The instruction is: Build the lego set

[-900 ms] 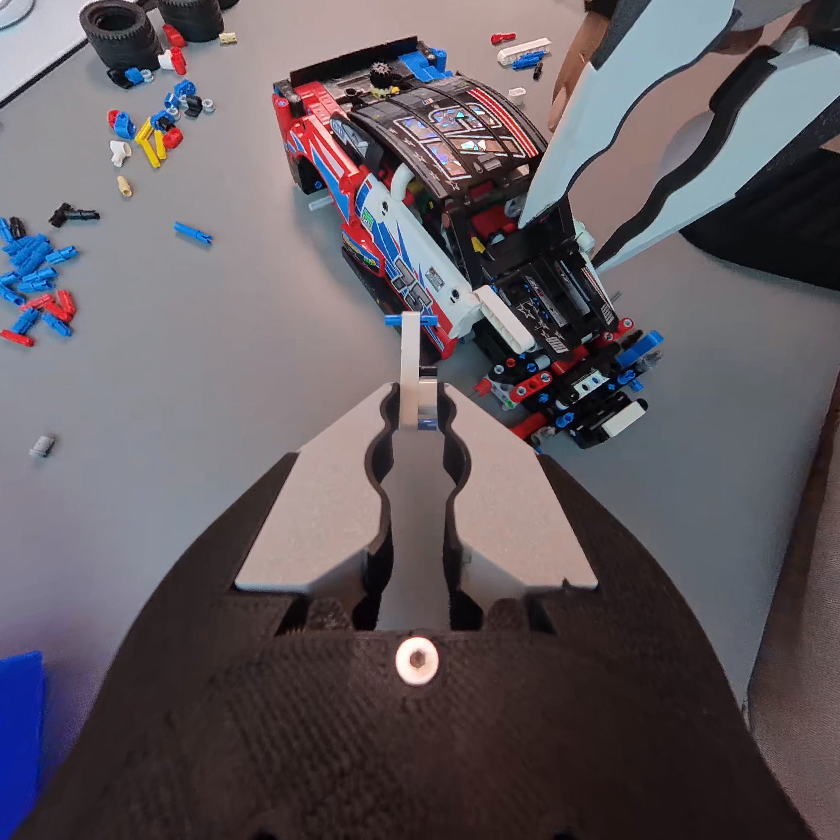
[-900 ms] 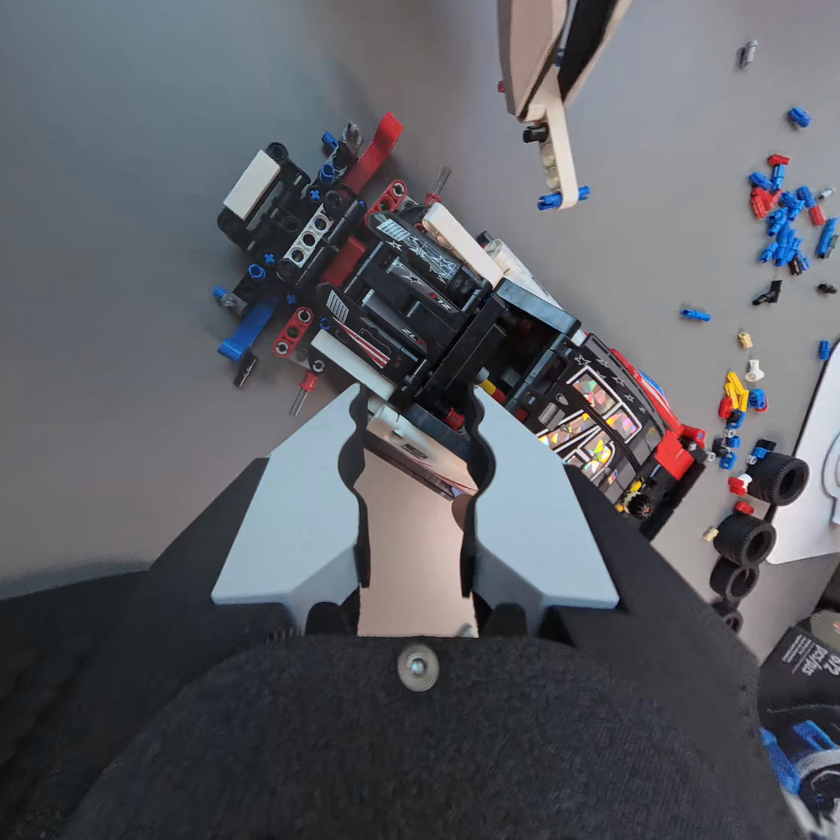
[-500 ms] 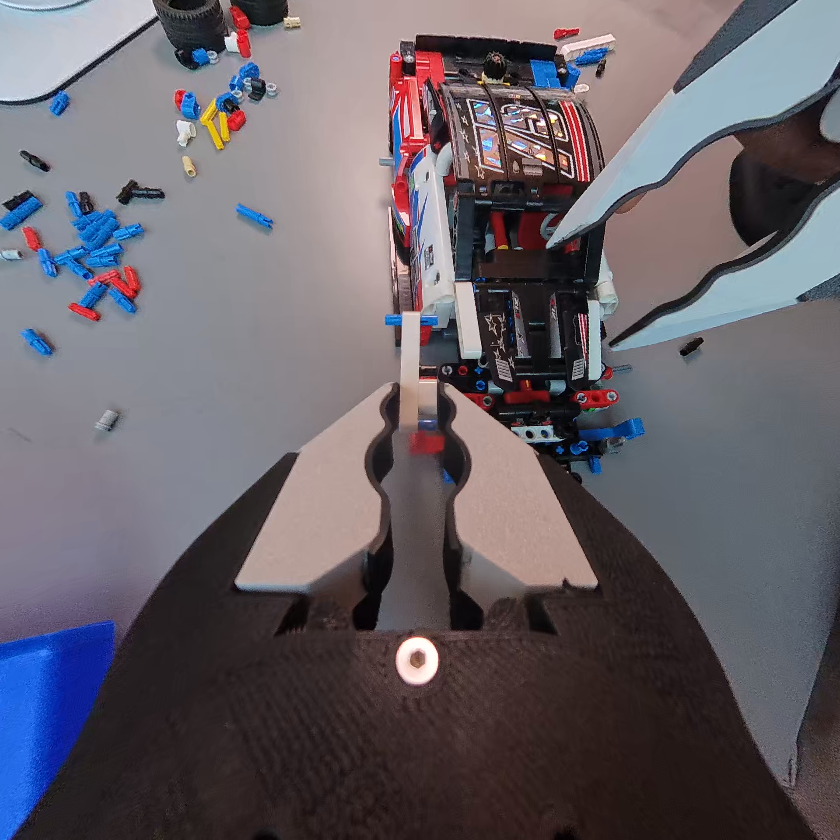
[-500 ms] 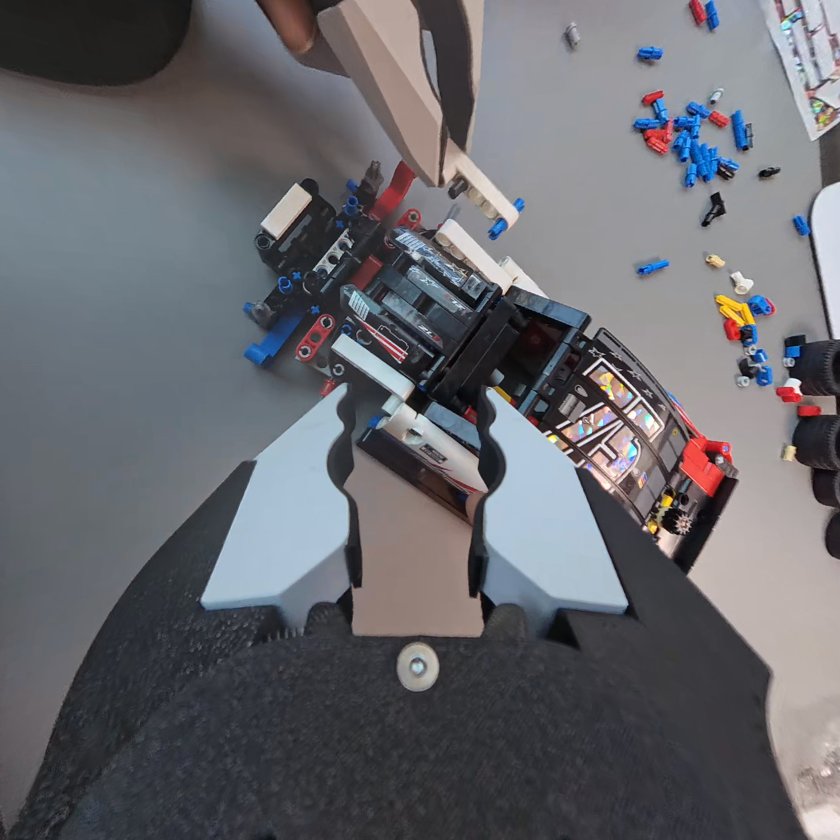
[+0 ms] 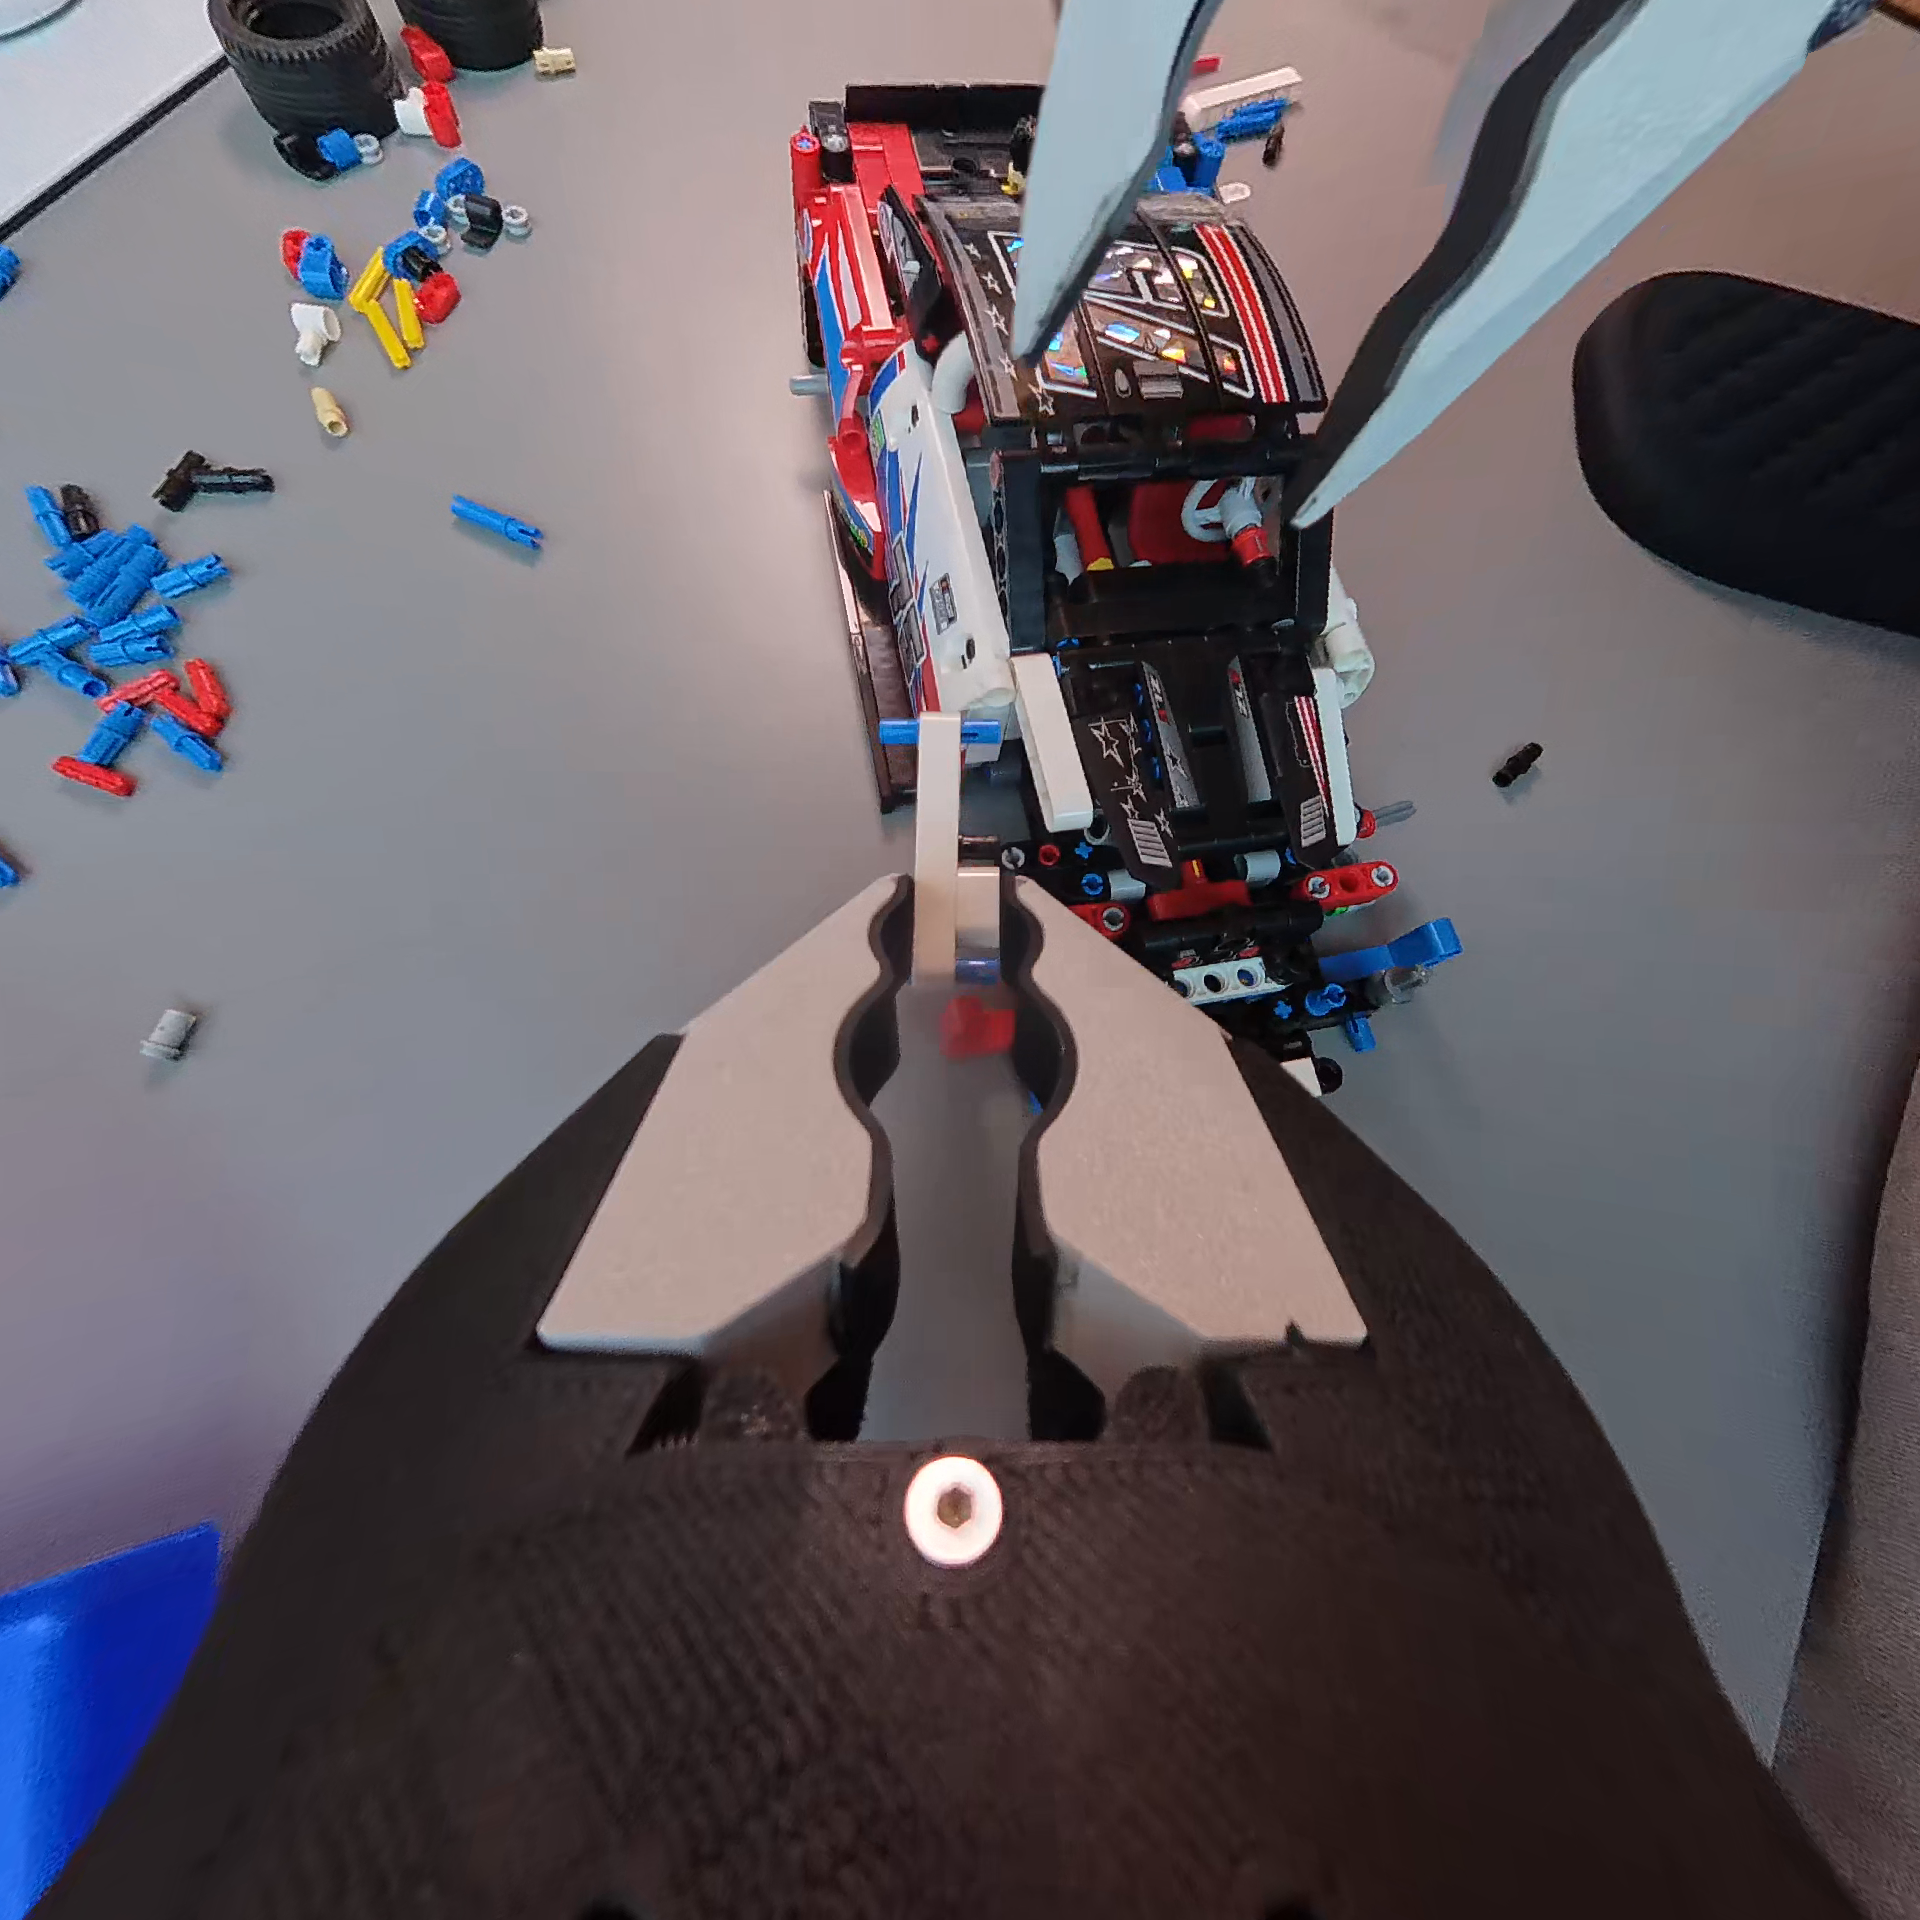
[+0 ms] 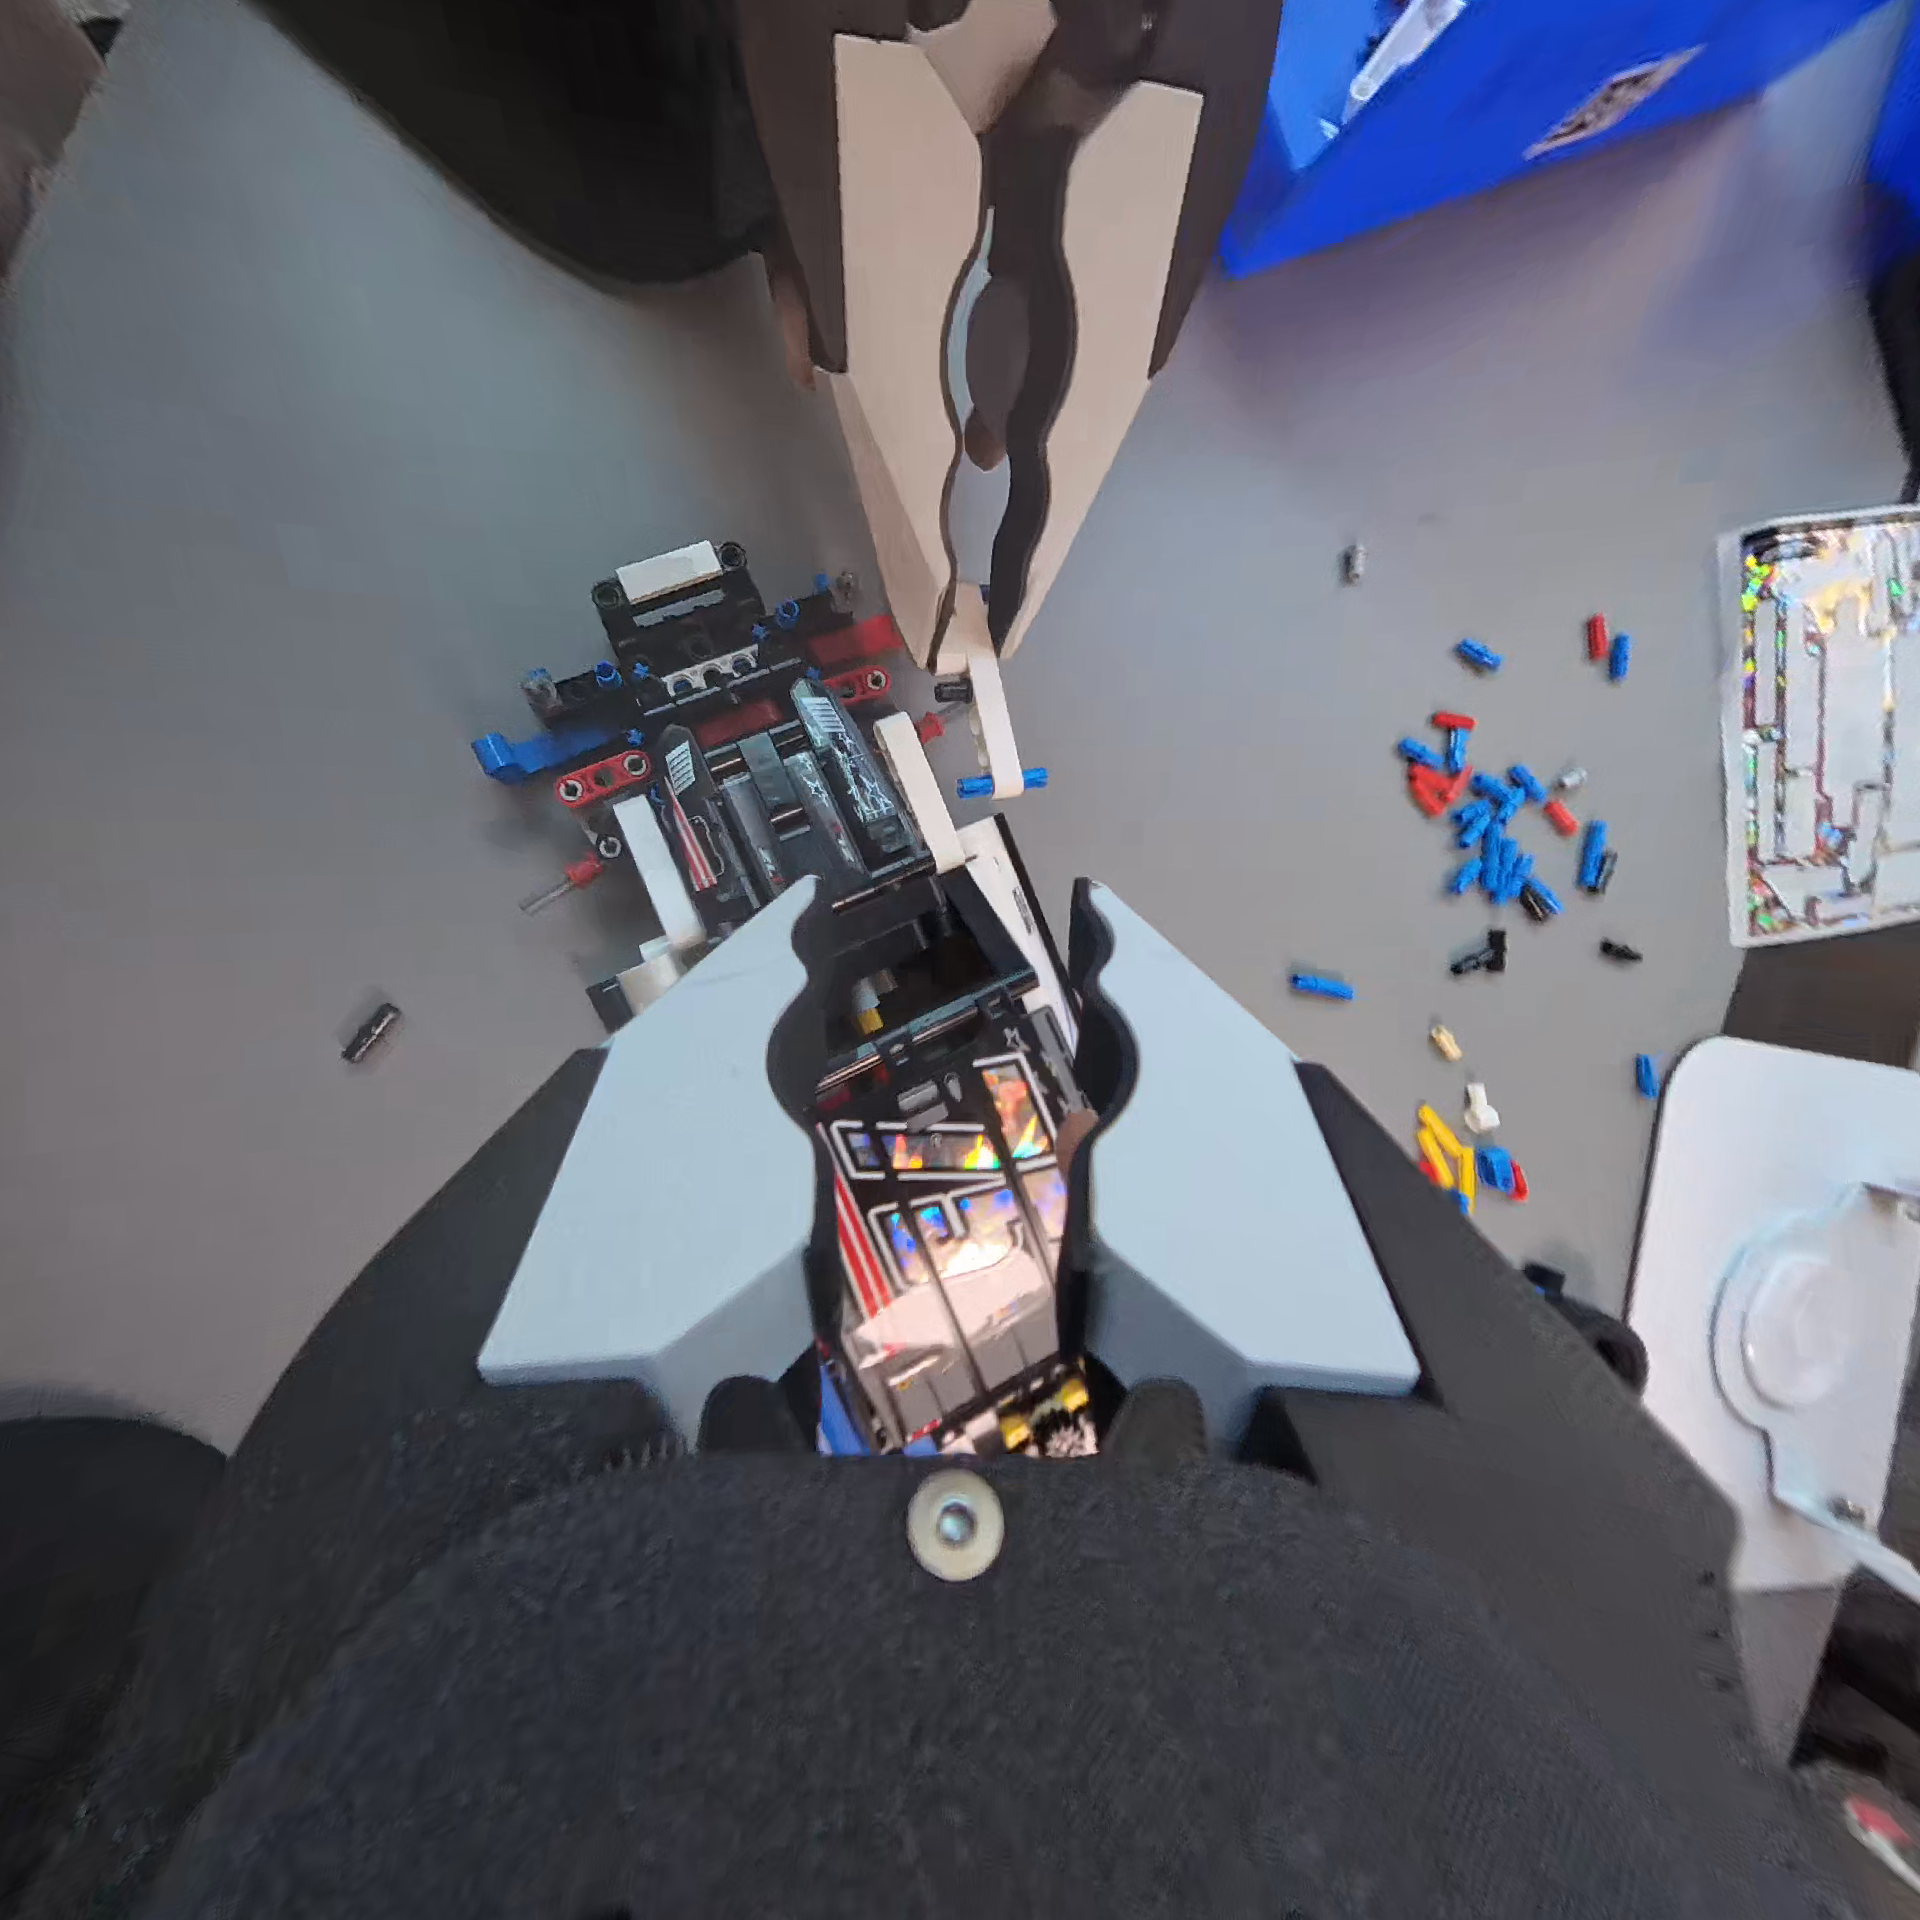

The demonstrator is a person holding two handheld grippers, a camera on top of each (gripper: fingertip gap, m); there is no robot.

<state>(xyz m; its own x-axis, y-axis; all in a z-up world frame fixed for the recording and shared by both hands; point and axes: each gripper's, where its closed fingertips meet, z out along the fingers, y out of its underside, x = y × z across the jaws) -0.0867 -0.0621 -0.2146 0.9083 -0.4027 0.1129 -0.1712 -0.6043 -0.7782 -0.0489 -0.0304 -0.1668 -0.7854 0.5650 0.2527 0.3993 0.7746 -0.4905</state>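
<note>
The red, white and black lego car (image 5: 1101,582) lies on the grey table, its unfinished front end nearest me. My left gripper (image 5: 956,904) is shut on a white beam (image 5: 938,821) with a blue pin (image 5: 894,732) through its far end. The beam's tip is beside the car's white side panel; I cannot tell if they touch. In the right wrist view my left gripper (image 6: 971,623) holds the beam (image 6: 987,717) beside the car's bonnet. My right gripper (image 6: 945,894) is open, jaws on either side of the car's roof (image 6: 935,1174). It also shows over the roof in the left wrist view (image 5: 1158,436).
Loose blue and red pins (image 5: 114,644) and yellow pieces (image 5: 384,301) lie left of the car, with black tyres (image 5: 312,52) behind them. A black pin (image 5: 1517,764) lies right of the car. The right wrist view shows a sticker sheet (image 6: 1818,727) and a blue box (image 6: 1507,104).
My right gripper has swung from the car's side to over its roof, jaws still apart. My left gripper keeps the white beam beside the car's front.
</note>
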